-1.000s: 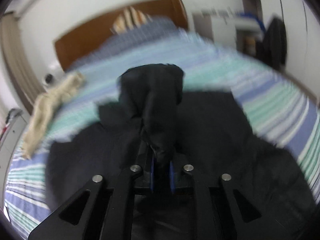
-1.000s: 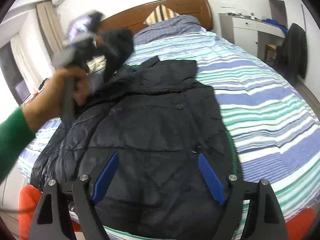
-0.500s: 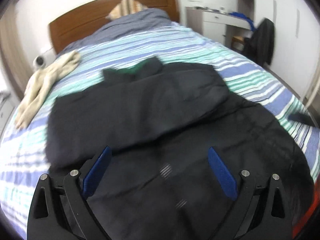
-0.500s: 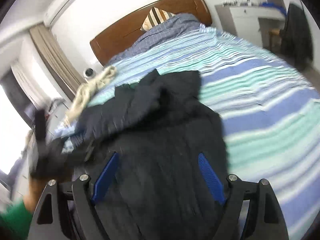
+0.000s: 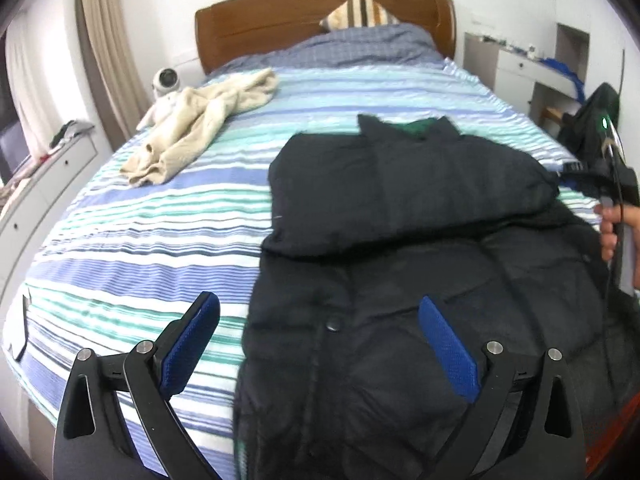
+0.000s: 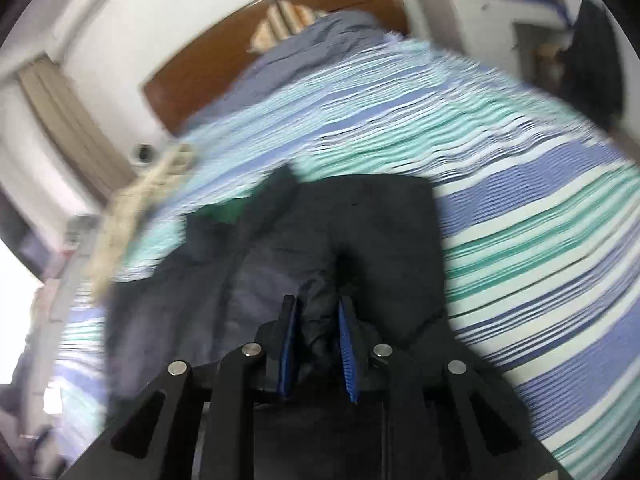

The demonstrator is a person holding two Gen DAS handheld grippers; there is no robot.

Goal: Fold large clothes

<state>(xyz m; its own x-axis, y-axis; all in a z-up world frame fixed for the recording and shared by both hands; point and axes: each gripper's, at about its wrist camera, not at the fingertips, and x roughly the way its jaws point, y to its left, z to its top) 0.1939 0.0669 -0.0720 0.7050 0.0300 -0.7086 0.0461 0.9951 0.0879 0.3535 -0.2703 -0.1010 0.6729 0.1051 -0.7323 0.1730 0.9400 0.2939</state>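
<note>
On the striped bed [image 5: 132, 236] lies one dark padded jacket [image 5: 400, 288], a sleeve folded across its chest. Only the left wrist view shows the person's hand [image 5: 618, 232]; the blurred right view shows fabric bunched between blue pads. One left hand-held gripper [image 5: 320, 344] hangs spread wide, empty. One right hand-held gripper [image 6: 318, 344] is closing on the jacket. One beige garment [image 5: 200, 120] lies well apart.

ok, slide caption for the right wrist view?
Right gripper closing on the dark jacket's fabric, striped bed behind.
</note>
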